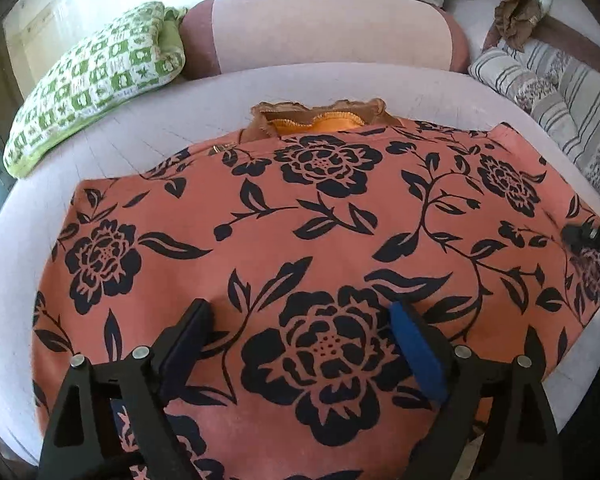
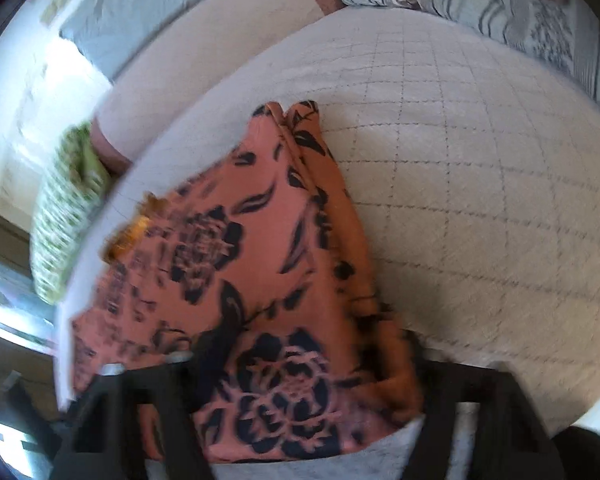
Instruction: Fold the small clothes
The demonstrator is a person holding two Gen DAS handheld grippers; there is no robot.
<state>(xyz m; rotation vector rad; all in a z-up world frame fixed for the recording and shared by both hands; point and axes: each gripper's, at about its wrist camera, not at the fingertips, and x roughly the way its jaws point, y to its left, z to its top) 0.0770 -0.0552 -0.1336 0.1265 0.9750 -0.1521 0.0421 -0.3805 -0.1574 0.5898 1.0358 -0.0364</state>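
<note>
Hovering wide open, left gripper [image 1: 300, 334] overlies floral garment [image 1: 300, 220]; right gripper [image 2: 312, 364], at 3 o'clock, half-closed about its edge, grip uncertain.

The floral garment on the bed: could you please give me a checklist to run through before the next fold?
1. Floral garment lies flat on the quilted bed cover: ok in the left wrist view; its right edge is bunched in the right wrist view.
2. Left tool stands open above the cloth, nothing between its fingers: ok.
3. Right tool has hold of the garment's edge: cannot tell, the picture is blurred.
4. Orange lining tucked in: not ok, it shows at the far edge.
5. Green checked pillow lies apart from the garment: ok.
6. Striped pillow lies apart from the garment: ok.
</note>
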